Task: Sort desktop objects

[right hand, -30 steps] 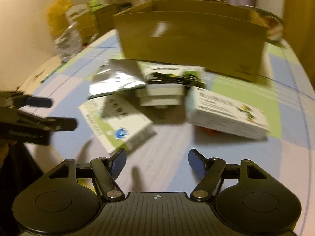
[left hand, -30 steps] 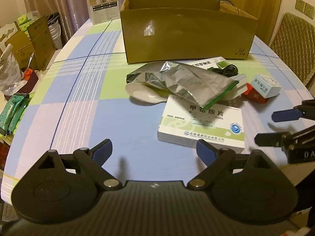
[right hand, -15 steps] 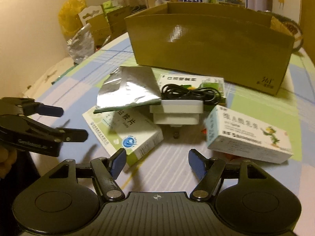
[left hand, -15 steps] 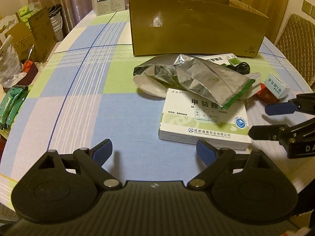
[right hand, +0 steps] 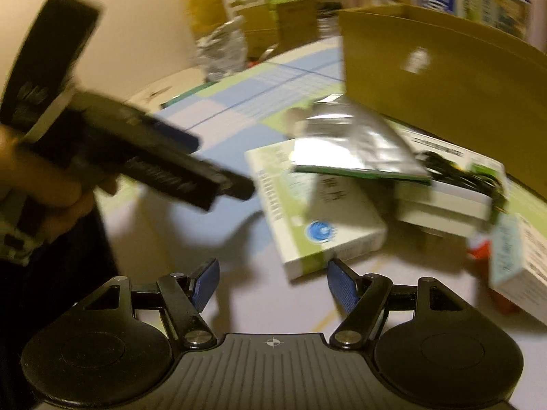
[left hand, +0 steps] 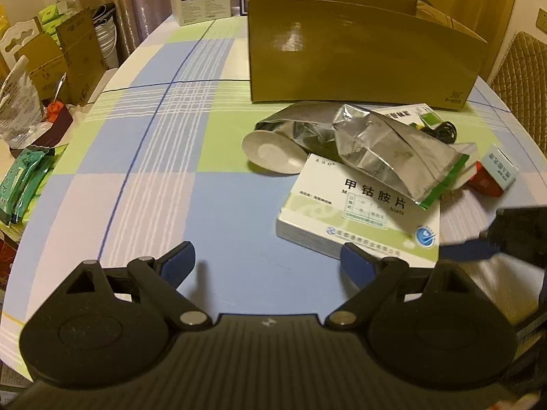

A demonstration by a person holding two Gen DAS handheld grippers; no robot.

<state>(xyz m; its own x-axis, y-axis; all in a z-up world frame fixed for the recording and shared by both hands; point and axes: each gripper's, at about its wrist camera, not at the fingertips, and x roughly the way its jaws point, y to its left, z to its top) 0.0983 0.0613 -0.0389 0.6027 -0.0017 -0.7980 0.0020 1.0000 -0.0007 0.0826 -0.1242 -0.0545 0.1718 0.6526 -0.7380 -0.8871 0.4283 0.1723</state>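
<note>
Bare tablecloth lies open left; the clutter pile fronts the cardboard box.

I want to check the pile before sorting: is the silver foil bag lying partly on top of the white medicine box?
Yes, the silver foil bag rests with its green-edged end over the white medicine box.

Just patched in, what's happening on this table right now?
A person holds a hand-held gripper in each hand; the left one and the right one are both open and empty, hovering near the white medicine box. A silver foil pouch lies partly across it. The cardboard box stands behind the pile.
</note>
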